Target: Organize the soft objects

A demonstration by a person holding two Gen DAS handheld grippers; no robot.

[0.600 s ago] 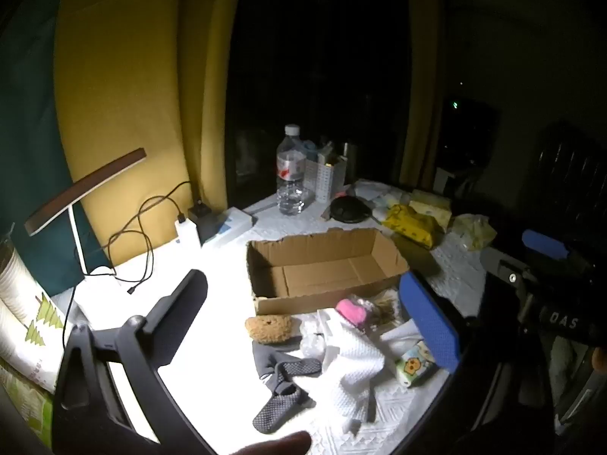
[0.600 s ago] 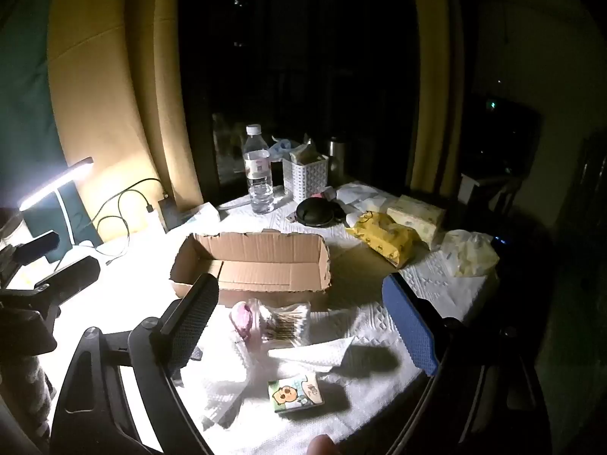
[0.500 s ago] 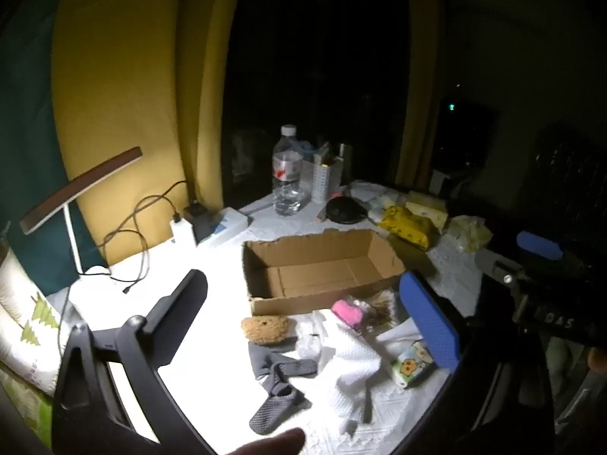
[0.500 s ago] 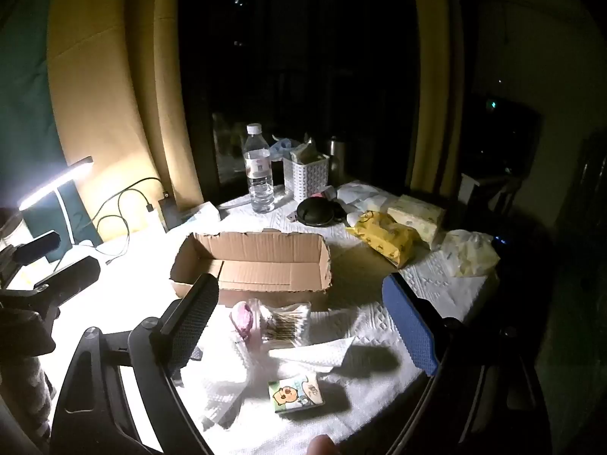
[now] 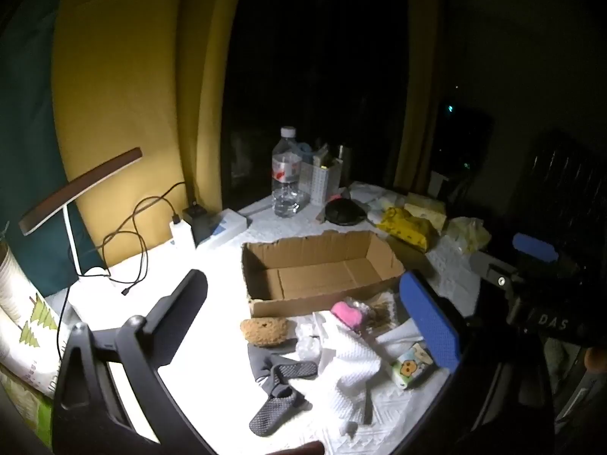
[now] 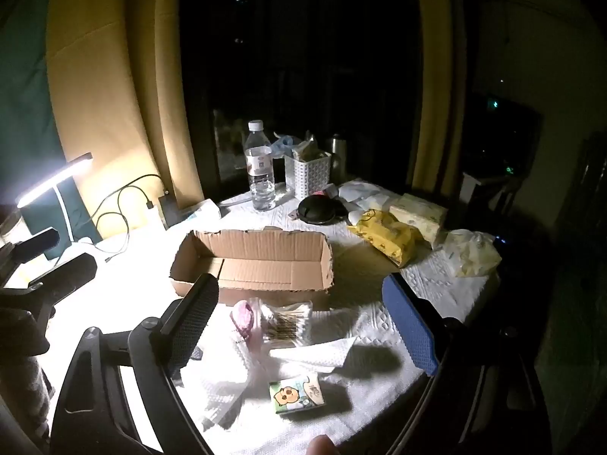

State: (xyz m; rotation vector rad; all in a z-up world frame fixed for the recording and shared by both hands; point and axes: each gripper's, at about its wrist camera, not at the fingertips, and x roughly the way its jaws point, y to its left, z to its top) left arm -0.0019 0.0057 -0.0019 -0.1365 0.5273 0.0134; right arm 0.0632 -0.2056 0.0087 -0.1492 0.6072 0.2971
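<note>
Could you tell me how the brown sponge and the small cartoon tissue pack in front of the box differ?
The brown sponge is a rounded, rough-looking lump in one dull colour; the tissue pack is a flat-sided rectangle with a printed cartoon face. The sponge lies close to the cardboard box, near its left front corner; the tissue pack lies farther out toward the table's near edge, by the white cloth. Both sit outside the box, and neither gripper touches them.
</note>
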